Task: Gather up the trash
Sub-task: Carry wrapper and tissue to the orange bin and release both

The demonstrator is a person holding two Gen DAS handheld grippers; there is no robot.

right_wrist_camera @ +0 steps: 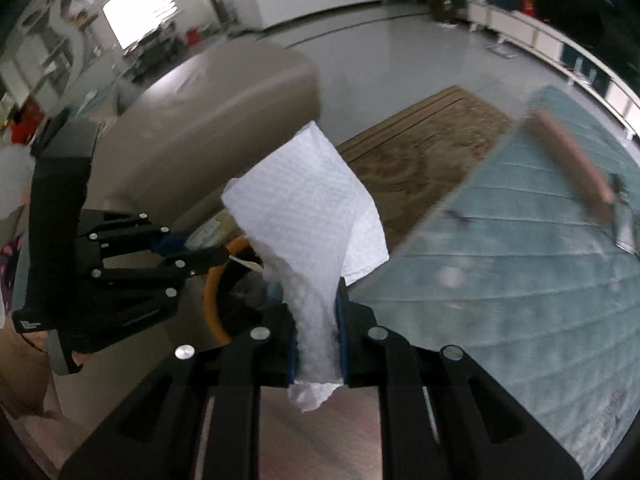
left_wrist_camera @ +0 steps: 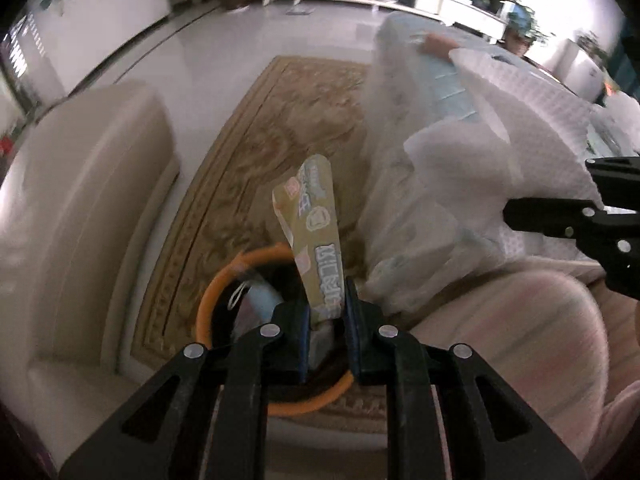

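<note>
My left gripper (left_wrist_camera: 327,312) is shut on a tan snack wrapper (left_wrist_camera: 314,236) with printed labels, held right above a bin with an orange rim (left_wrist_camera: 208,292) that has trash inside. My right gripper (right_wrist_camera: 317,320) is shut on a white paper towel (right_wrist_camera: 308,216), which stands up from the jaws. In the right wrist view the left gripper (right_wrist_camera: 218,254) sits at the left over the same orange-rimmed bin (right_wrist_camera: 212,300). In the left wrist view the right gripper (left_wrist_camera: 516,216) enters from the right edge with the paper towel (left_wrist_camera: 520,120).
A beige armchair (left_wrist_camera: 80,208) stands left of the bin; it also shows in the right wrist view (right_wrist_camera: 208,104). A patterned tan rug (left_wrist_camera: 280,120) lies on the pale floor. A light blue quilted cushion (right_wrist_camera: 520,272) with a brown cylinder (right_wrist_camera: 572,160) is at the right.
</note>
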